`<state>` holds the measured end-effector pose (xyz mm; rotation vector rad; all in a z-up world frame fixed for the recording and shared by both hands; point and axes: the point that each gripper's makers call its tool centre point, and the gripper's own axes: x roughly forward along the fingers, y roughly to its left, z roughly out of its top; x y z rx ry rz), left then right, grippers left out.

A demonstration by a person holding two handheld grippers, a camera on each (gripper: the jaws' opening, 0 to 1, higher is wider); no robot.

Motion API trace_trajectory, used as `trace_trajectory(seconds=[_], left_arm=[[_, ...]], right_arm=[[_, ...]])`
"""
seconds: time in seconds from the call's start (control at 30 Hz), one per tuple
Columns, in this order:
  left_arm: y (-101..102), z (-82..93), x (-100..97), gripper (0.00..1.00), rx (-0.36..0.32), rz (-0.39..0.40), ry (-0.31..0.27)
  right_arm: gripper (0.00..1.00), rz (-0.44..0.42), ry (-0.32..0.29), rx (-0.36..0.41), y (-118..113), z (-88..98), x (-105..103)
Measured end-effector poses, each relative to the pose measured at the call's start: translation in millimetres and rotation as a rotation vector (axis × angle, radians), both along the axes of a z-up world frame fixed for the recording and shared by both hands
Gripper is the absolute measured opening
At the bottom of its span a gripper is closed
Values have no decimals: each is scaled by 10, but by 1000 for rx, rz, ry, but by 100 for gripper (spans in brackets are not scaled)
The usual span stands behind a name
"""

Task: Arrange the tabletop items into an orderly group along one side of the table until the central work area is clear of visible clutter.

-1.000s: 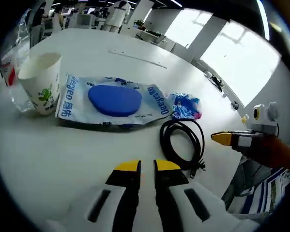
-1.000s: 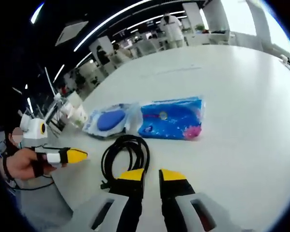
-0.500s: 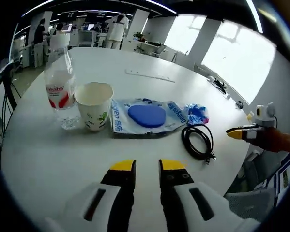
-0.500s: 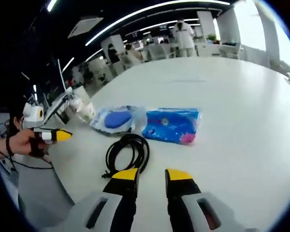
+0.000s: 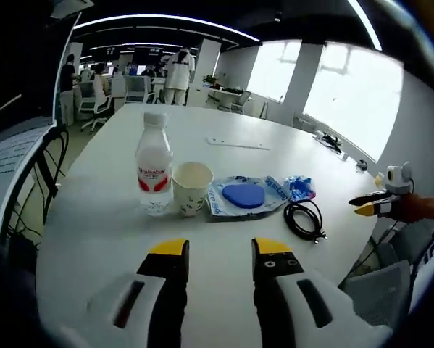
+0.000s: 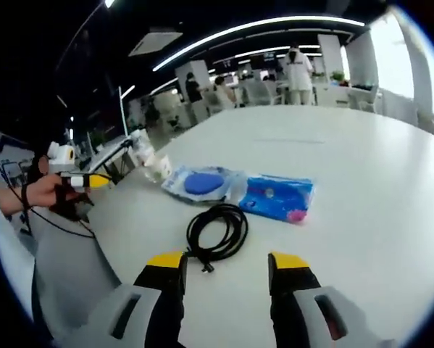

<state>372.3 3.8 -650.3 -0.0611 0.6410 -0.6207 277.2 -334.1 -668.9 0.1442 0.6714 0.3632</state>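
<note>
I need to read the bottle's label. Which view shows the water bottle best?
The left gripper view: the water bottle stands whole, cap to base, beside the paper cup. In the right gripper view it is small, distant and blurred.

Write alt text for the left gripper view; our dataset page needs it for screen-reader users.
A row of items lies on a white table: a water bottle, a paper cup, a clear packet holding a blue pad, a small blue wrapper and a coiled black cable. The open left gripper hovers in the foreground, with the right gripper at the right edge.

bright window daylight | ceiling strip lights | strong fisheye edge bending | slight blur
</note>
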Motion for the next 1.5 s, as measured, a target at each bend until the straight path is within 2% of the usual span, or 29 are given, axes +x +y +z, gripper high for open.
trace_trajectory(seconds=[0.17, 0.37, 0.6, 0.8, 1.1, 1.5], left_arm=[[109, -8, -78, 35, 8, 6, 1], [147, 60, -55, 38, -10, 35, -13], [102, 135, -32, 40, -8, 45, -28], [73, 148, -21, 43, -4, 49, -40], [52, 249, 44, 43, -29, 71, -65], [-20, 233, 0, 42, -5, 44, -63]], right_arm=[[52, -2, 5, -13, -25, 13, -59], [58, 14, 13, -34, 7, 21, -118], [60, 1, 24, -35, 28, 61, -162], [62, 30, 49, -58, 119, 58, -196], [66, 34, 76, -38, 257, 70, -203], [66, 45, 102, -77, 308, 119, -221]])
